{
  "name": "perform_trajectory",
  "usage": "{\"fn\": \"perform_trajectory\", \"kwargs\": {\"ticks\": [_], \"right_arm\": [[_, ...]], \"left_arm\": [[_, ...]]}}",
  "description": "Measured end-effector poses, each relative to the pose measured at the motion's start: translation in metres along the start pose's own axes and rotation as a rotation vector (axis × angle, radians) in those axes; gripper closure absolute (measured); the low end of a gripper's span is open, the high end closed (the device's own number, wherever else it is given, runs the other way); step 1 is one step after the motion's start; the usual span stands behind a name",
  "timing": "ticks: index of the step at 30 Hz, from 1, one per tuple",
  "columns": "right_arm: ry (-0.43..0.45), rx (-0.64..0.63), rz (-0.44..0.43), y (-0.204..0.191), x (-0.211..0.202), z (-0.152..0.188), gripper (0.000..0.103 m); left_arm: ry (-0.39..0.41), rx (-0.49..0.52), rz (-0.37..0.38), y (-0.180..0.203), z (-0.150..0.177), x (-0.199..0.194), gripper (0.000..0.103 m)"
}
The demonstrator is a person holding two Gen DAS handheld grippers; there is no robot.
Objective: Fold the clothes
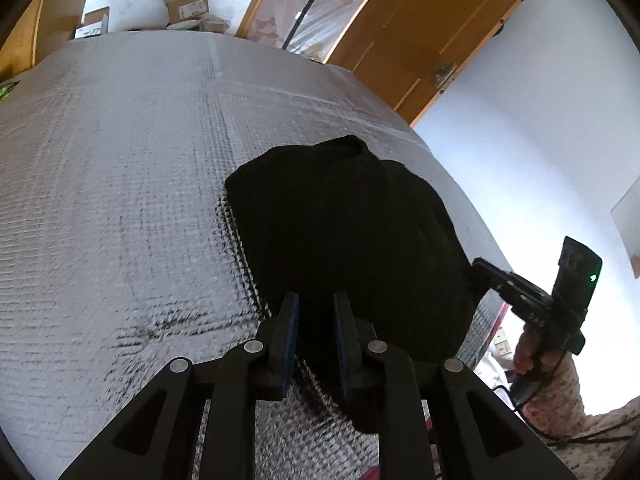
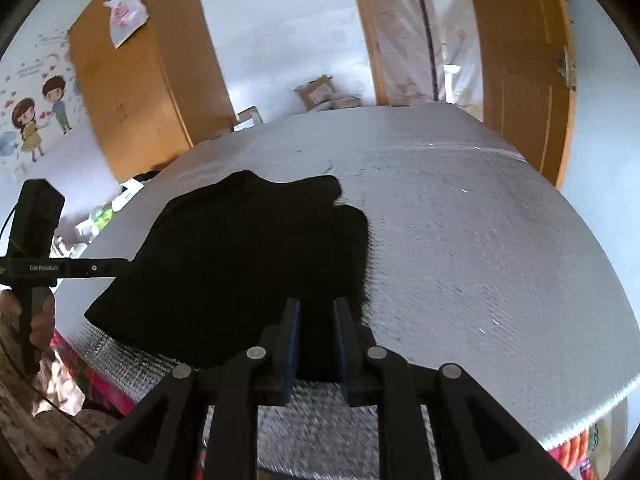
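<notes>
The black cloth garment point(image 1: 344, 240) is lying in a compact folded bundle near the front edge of the silver quilted-foil-covered bed point(image 1: 120, 200), and both the left gripper point(image 1: 316, 320) and right gripper point(image 2: 317, 324) are hovering with fingers parted, gripping nothing, so the folding looks nearly finished.

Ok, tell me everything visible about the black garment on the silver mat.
The black garment is a dark, soft-looking cloth, so dark that no seams or print show. It lies bunched in a rough, partly folded heap with uneven lumpy edges, flat on the silver quilted mat, near the mat's front edge. The left tool and right tool each sit over its near edge, pads apart with cloth showing between them; whether either pinches it cannot be told.
</notes>
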State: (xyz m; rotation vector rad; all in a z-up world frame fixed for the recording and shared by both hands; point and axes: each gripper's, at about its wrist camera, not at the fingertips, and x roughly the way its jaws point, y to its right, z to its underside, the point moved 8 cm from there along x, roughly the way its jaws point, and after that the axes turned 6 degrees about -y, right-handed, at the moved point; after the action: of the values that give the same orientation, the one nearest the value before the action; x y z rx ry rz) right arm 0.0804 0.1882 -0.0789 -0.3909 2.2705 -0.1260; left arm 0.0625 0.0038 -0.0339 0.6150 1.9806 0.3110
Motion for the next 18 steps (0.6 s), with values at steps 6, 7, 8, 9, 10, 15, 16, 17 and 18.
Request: {"fn": "perform_trajectory", "kwargs": {"ticks": [6, 7, 8, 9, 10, 15, 16, 17, 18], "right_arm": [[0.032, -0.036, -0.012, -0.016, -0.002, -0.007, 0.085], [0.017, -0.05, 0.0, -0.018, 0.002, -0.005, 0.085], [0.006, -0.055, 0.008, -0.017, 0.004, -0.002, 0.085], [0.004, -0.043, 0.009, -0.014, 0.004, 0.001, 0.085], [0.001, -0.031, 0.01, -0.011, 0.004, 0.003, 0.085], [-0.011, 0.051, 0.006, 0.007, 0.0, 0.013, 0.079], [-0.004, 0.052, 0.011, 0.007, -0.002, 0.011, 0.079], [0.007, 0.045, 0.016, 0.005, -0.005, 0.007, 0.079], [0.027, 0.028, 0.021, 0.0, -0.009, 0.003, 0.079]], "left_arm": [[0.006, 0.02, 0.006, 0.011, 0.005, -0.002, 0.085], [0.001, 0.022, -0.001, 0.011, 0.007, 0.0, 0.085], [-0.004, 0.024, -0.007, 0.011, 0.009, 0.001, 0.085], [-0.007, 0.023, -0.009, 0.011, 0.01, 0.002, 0.085], [-0.01, 0.023, -0.011, 0.011, 0.011, 0.002, 0.085], [-0.038, 0.015, -0.032, 0.007, 0.02, 0.005, 0.085], [-0.039, 0.012, -0.035, 0.006, 0.021, 0.005, 0.085], [-0.037, 0.01, -0.037, 0.006, 0.022, 0.004, 0.085], [-0.027, 0.01, -0.036, 0.006, 0.021, 0.001, 0.084]]}}
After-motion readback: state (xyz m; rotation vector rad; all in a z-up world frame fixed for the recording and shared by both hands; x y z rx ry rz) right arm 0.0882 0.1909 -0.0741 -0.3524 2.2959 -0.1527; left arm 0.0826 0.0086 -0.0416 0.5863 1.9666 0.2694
